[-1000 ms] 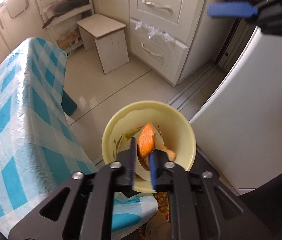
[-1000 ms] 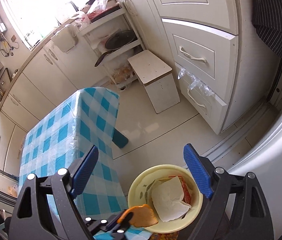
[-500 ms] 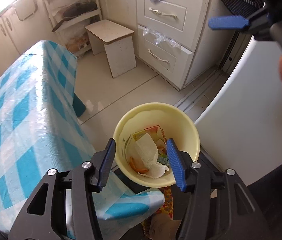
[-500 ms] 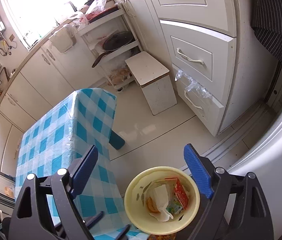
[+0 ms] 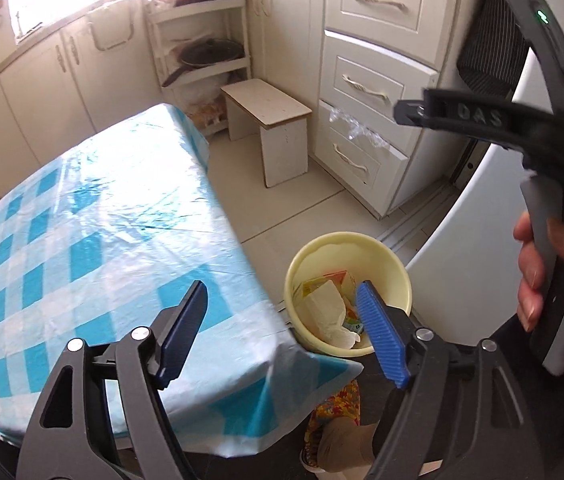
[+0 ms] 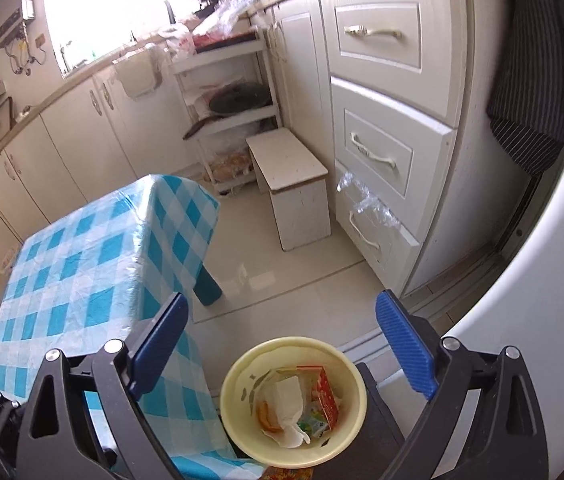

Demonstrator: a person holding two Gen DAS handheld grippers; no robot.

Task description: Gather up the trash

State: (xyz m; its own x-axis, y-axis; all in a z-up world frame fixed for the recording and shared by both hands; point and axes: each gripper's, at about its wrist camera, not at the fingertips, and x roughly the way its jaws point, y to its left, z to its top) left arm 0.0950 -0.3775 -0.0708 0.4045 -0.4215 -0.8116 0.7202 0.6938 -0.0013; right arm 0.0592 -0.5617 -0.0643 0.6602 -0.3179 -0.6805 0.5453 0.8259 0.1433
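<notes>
Just below and ahead of the left gripper (image 5: 282, 332), the yellow bin (image 5: 396, 276) is sitting on the floor beside the desk (image 5: 102, 232), with crumpled paper (image 6: 288, 400), an orange peel (image 6: 264, 416) and a red wrapper (image 6: 324, 394) lying inside. Its jaws are opening wide with nothing between them. The right gripper (image 6: 282, 344) is hanging over the same bin, jaws also spreading and gripping nothing.

Bin (image 5: 398, 272) base hidden by table edge, trash (image 6: 294, 404) labels too small to read, fridge (image 6: 562, 320) cut off.
</notes>
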